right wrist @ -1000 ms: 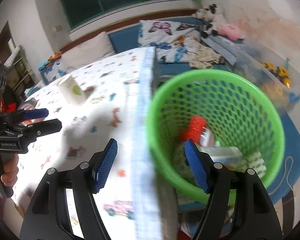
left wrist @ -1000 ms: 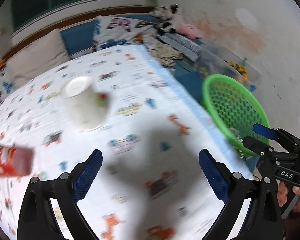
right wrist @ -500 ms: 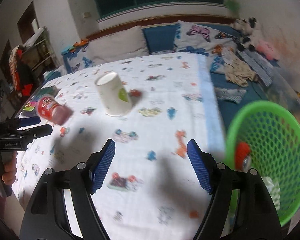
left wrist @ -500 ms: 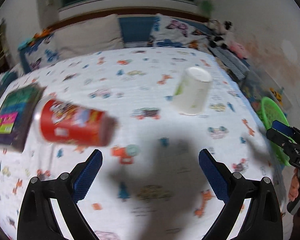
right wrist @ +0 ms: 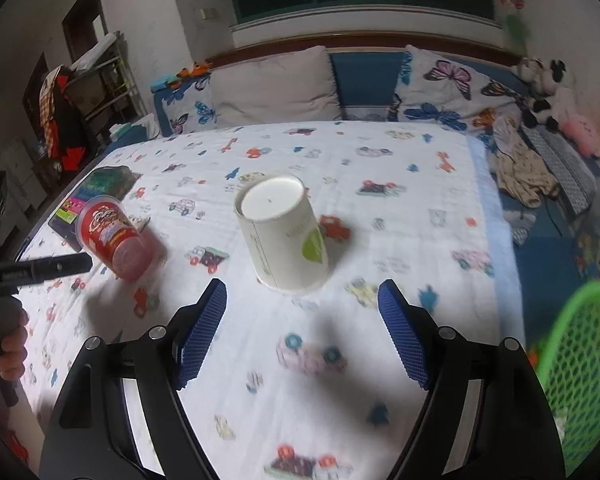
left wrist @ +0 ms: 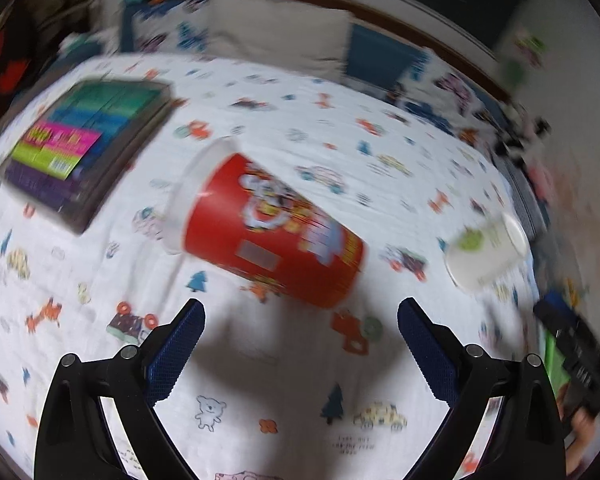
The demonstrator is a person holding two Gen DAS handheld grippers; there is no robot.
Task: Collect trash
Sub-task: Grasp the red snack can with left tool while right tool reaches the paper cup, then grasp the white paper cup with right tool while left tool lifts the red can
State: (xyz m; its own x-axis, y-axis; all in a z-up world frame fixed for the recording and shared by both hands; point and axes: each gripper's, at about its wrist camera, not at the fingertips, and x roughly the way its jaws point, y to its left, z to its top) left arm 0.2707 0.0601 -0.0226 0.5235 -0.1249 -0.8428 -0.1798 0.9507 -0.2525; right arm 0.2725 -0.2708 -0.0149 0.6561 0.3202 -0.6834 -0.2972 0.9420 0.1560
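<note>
While both tongs hang over the bed (right wrist: 420, 264), neither one holds anything. Right tongs (right wrist: 302, 332): jaws opening, already well apart, only printed bedsheet between the blue pads (right wrist: 202, 332). Just beyond their tips stands the white paper cup (right wrist: 284, 232), upside down, base up, green leaf mark on its side, resting on the sheet and not touched. Left tongs (left wrist: 300, 354): jaws wide, empty, pads (left wrist: 176, 354) clear of everything. Just ahead of them lies the red snack can (left wrist: 272, 232) on its side, clear lid end pointing up-left in the left view, also untouched. That view is motion-blurred; print on the can is unreadable.

In the right view the can (right wrist: 114, 236) sits left of the cup, near but not touching, with the left tongs' dark body (right wrist: 36, 270) in front of it and a hand (right wrist: 10, 346) gripping the handle at the left edge. Green mesh basket (right wrist: 584, 368) is at the lower right edge, off the side of the bed; something pale and something red are visible inside, too blurred to identify.

Farther back on the sheet, beyond the can, lies a dark book (left wrist: 84, 148) with bright coloured bands. At the head of the bed: a plain pillow (right wrist: 276, 88), a butterfly-print pillow (right wrist: 456, 88), and soft toys (right wrist: 544, 88) against the wall at right.
</note>
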